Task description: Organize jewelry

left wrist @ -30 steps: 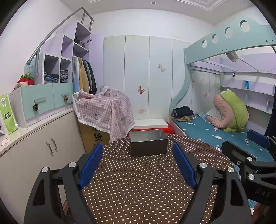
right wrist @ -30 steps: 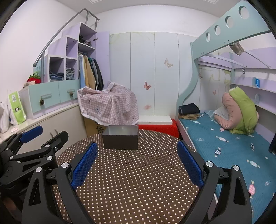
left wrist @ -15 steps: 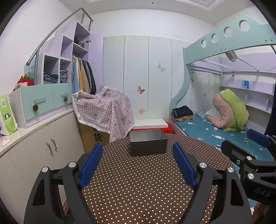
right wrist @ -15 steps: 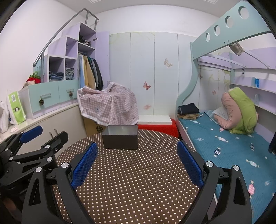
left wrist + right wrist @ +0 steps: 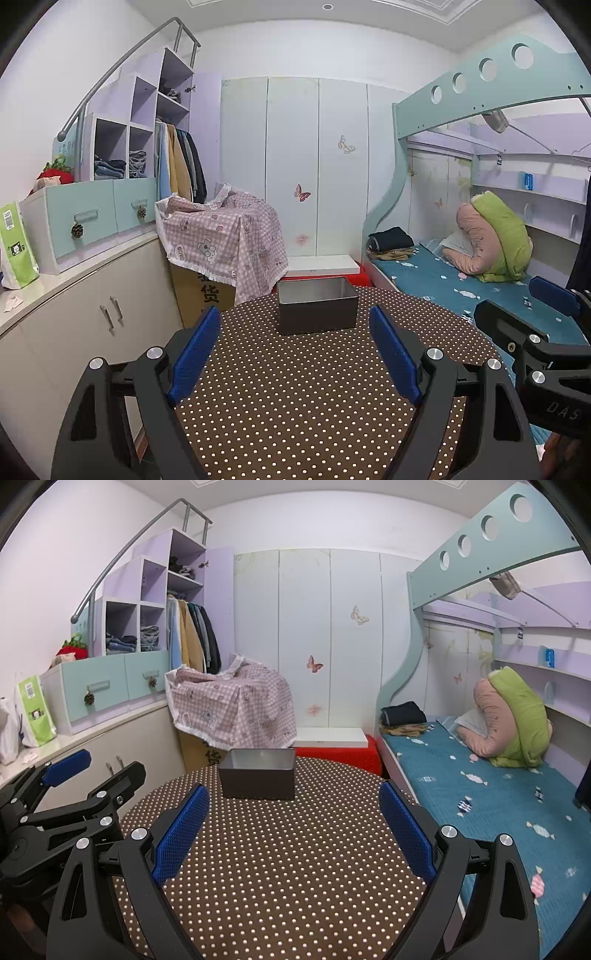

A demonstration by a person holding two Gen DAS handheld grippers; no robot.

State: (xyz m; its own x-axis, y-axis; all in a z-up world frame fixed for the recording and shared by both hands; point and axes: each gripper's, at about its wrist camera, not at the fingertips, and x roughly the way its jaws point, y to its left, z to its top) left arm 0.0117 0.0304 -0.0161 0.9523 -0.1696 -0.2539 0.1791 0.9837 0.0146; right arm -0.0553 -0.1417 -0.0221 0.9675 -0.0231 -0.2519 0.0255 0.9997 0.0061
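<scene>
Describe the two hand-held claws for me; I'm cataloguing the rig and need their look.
Both match: the left claw and the right claw have black plastic, skeleton-like frames with cut-out openings, silver round bolt heads at the joints, and long blue textured pads lining the fingers. White lettering reading "DAS" marks the right claw's body in the left wrist view.

tablecloth (image 5: 303, 387): brown, with rows of small pale dots
box (image 5: 317, 312): dark grey outside, lighter grey inside
gripper pads (image 5: 177, 838): blue, on black frames
draped cloth (image 5: 225, 240): pink and white check with small cartoon prints
bedsheet (image 5: 491, 801): teal with small sweet-like prints
rolled bedding (image 5: 517, 716): green over pink
drawers (image 5: 99, 214): pale turquoise
wardrobe doors (image 5: 295, 166): pale, with butterfly stickers
bag (image 5: 16, 247): green and white
</scene>
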